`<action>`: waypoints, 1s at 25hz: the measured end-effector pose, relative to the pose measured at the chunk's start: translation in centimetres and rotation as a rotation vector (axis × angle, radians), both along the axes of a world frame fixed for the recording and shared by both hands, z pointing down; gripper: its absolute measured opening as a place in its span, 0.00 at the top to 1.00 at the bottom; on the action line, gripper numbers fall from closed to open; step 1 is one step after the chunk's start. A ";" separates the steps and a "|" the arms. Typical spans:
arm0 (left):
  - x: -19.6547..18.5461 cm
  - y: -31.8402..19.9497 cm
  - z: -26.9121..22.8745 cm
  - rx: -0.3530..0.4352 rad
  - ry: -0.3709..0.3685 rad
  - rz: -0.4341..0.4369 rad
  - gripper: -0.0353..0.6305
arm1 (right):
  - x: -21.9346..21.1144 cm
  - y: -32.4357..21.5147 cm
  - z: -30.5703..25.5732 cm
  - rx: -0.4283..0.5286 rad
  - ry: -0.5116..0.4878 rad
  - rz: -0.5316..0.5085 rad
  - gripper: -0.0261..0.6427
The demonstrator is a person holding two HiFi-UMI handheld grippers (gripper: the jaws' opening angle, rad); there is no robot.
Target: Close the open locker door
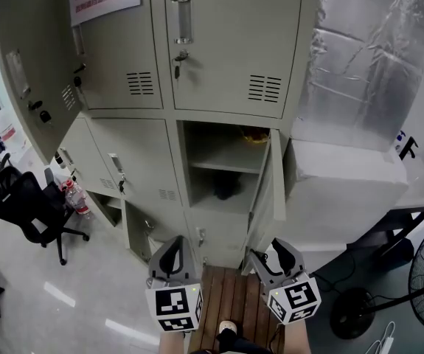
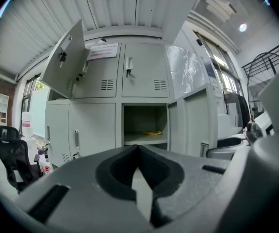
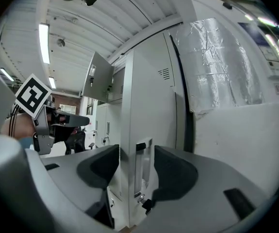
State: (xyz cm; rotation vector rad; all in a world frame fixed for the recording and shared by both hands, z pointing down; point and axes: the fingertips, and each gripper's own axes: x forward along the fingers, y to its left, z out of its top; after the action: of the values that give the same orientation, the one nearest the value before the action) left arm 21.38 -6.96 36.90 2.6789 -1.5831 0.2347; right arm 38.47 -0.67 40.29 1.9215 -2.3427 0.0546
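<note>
Left gripper [image 1: 173,255] is pinched together, empty; right gripper [image 1: 282,257] gapes wide, framing the edge of the open locker door [image 1: 271,190]. Wooden slats [image 1: 234,293] underfoot, grey lockers [image 1: 226,43] ahead, office chair [image 1: 27,209] left.

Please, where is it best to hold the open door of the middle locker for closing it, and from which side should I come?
Grip the door on its free vertical edge, beside the handle, coming from the front with the right gripper. The thin panel stands edge-on to its open fingers, so one can probably go on each face.
</note>
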 end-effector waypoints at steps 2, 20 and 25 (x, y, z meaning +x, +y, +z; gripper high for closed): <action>-0.2 -0.2 0.1 -0.002 -0.002 -0.012 0.95 | -0.2 -0.3 -0.1 0.004 -0.001 -0.015 0.65; -3.1 -1.0 0.4 -0.006 -0.010 -0.139 0.95 | -5.5 -3.0 0.3 0.009 0.007 -0.253 0.75; -4.5 -1.3 0.6 -0.006 -0.010 -0.189 0.95 | -6.6 -4.3 0.4 0.017 -0.028 -0.287 0.77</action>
State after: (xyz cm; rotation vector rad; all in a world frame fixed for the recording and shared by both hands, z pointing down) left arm 16.93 -8.24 37.46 2.5049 -1.8206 0.2475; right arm 31.86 -4.96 40.65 1.5802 -2.6188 0.0371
